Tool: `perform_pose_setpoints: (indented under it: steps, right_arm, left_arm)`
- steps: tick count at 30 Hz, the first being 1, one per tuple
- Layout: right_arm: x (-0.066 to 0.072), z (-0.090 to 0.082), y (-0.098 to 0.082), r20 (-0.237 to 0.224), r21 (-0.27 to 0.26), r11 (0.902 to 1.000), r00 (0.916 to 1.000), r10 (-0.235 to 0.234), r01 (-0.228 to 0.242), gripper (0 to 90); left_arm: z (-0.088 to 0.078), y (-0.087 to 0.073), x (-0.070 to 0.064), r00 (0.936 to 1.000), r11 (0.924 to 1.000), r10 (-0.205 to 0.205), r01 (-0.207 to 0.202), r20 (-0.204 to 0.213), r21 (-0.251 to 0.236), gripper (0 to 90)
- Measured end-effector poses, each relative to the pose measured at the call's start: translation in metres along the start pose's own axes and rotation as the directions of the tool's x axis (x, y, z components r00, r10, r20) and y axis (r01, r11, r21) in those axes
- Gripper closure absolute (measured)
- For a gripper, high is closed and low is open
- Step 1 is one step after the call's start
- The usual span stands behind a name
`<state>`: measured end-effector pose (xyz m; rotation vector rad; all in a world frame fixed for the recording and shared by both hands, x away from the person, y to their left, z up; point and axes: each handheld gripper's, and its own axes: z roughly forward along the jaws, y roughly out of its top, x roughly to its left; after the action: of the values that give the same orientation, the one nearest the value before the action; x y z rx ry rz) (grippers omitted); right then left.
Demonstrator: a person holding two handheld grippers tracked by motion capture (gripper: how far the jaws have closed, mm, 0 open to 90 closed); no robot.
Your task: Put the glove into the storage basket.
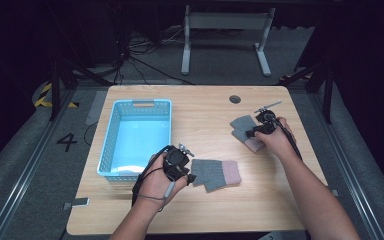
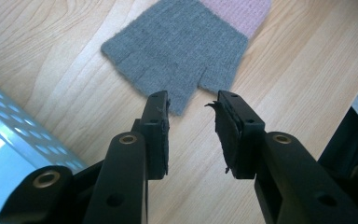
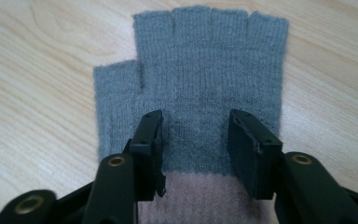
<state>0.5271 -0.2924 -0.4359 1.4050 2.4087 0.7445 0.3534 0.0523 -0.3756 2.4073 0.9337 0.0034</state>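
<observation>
Two grey fingerless gloves lie flat on the desk: the near glove at lower centre, the far glove at right. The left gripper and right gripper hover with jaws apart. This looks like a pre-grasp; next, lower and pinch, probably for the blue basket.

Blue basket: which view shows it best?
The high view: the whole blue basket sits on the table's left side, open and apparently empty, beside the left gripper. The left gripper view catches just a corner of its perforated wall. The right gripper view adds nothing on it.
</observation>
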Motion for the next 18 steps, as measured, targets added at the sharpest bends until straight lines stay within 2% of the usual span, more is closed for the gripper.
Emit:
perform_pose_setpoints:
  steps: [5,6,7,12,18]
  right_arm:
    - [0.004,0.0,0.001,0.012,0.015,0.9997,0.9998,-0.018,0.018,69.7]
    - [0.004,0.0,0.001,0.012,0.015,0.9997,0.9998,-0.018,0.018,69.7]
    - [0.004,-0.001,0.001,0.005,0.028,0.9994,0.9998,-0.018,0.018,76.5]
    - [0.009,-0.003,0.004,0.023,0.046,0.998,0.9988,-0.043,0.042,83.4]
    - [0.01,-0.014,0.005,-0.003,0.023,0.9992,0.9995,-0.032,0.032,85.9]
  left_arm:
    - [0.0,0.0,-0.002,1.0,1.0,0.003,-0.003,0.004,-0.001,65.3]
    - [0.0,0.0,-0.002,1.0,1.0,0.003,-0.003,0.004,-0.001,65.3]
    - [-0.001,0.0,-0.002,1.0,1.0,0.001,-0.001,0.006,-0.006,65.2]
    - [-0.002,0.0,0.0,1.0,1.0,-0.002,0.002,0.006,-0.008,65.2]
    - [-0.002,0.001,0.0,1.0,1.0,-0.001,0.001,0.007,-0.01,65.1]
